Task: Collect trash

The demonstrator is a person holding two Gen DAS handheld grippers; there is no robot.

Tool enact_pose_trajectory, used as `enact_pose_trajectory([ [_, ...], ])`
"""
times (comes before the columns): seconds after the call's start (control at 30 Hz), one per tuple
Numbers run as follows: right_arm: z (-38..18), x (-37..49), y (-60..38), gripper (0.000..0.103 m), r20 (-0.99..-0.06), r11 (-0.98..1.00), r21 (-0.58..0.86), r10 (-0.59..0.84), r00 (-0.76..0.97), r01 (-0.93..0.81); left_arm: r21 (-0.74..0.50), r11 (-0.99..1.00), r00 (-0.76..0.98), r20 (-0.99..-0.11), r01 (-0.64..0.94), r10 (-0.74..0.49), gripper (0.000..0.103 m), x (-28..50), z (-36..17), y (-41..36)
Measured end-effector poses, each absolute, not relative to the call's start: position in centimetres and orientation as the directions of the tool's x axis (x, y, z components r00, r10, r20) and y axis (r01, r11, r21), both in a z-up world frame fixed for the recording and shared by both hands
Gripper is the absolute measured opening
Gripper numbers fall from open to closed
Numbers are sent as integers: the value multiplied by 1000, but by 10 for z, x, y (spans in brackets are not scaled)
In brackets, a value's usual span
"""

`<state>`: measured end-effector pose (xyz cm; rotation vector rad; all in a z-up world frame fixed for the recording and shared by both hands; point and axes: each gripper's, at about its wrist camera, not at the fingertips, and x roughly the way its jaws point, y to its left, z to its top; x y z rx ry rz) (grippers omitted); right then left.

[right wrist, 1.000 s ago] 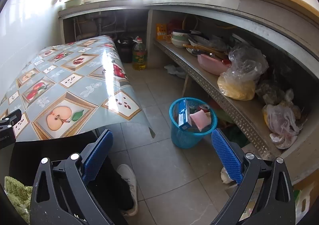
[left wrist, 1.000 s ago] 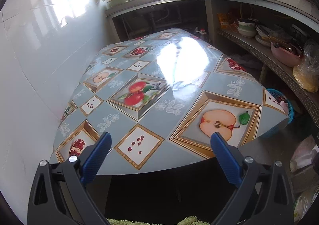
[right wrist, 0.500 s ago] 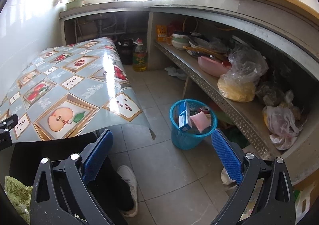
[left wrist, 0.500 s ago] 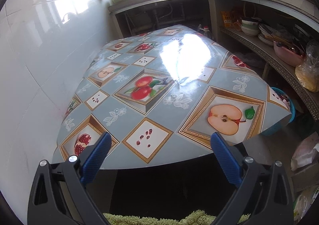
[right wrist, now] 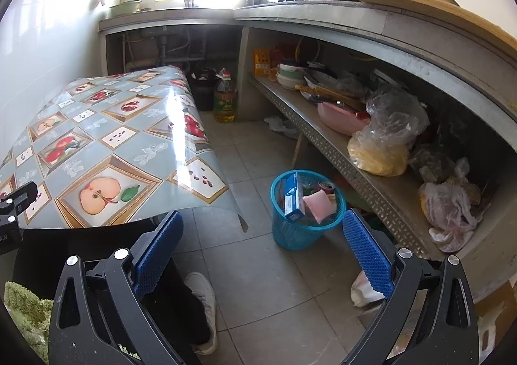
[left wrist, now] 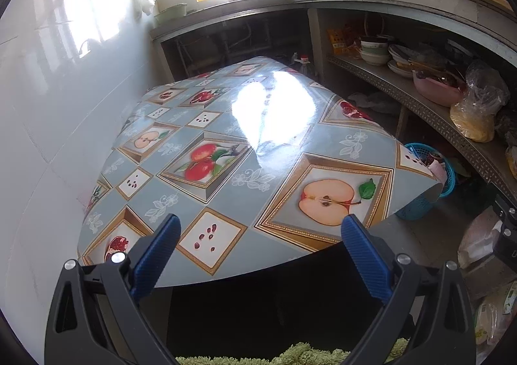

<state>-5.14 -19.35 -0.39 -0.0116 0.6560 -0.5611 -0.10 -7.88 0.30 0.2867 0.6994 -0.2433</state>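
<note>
— Where are you in the job right now?

— Between pickups, I judge. My left tongs [left wrist: 260, 237] hang spread wide over the near edge of the table [left wrist: 226, 197], nothing between the pads. My right tongs [right wrist: 261, 235] are just as wide apart and hold nothing, aimed out over the floor [right wrist: 258, 271].

— What trash can you see?

— Nearest, a crumpled white wrapper [right wrist: 363, 292] lies on the floor at about four o'clock, half hidden behind my right finger [right wrist: 368, 255]. Beyond it, at one o'clock, stands the blue basket [right wrist: 292, 234] with a blue box [right wrist: 294, 198] and a pink packet [right wrist: 318, 205] already in it. Farther off, at twelve o'clock, a white scrap [right wrist: 281, 124] lies by the shelf leg. The tablecloth itself shows only glare and printed fruit.

— So the next move?

— Probably the right tongs swing down to the wrapper, straddle it, and close gently, since it looks light and crushable. Then a short carry to the basket just ahead.
</note>
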Motion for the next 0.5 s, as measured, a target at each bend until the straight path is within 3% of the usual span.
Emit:
enact_pose_trajectory([
  [0.5, -3, -52, -192, 95, -572, 850, -182, -500, 650, 494, 153, 932, 727, -671, 330, -147, 97, -1, 2, -79],
])
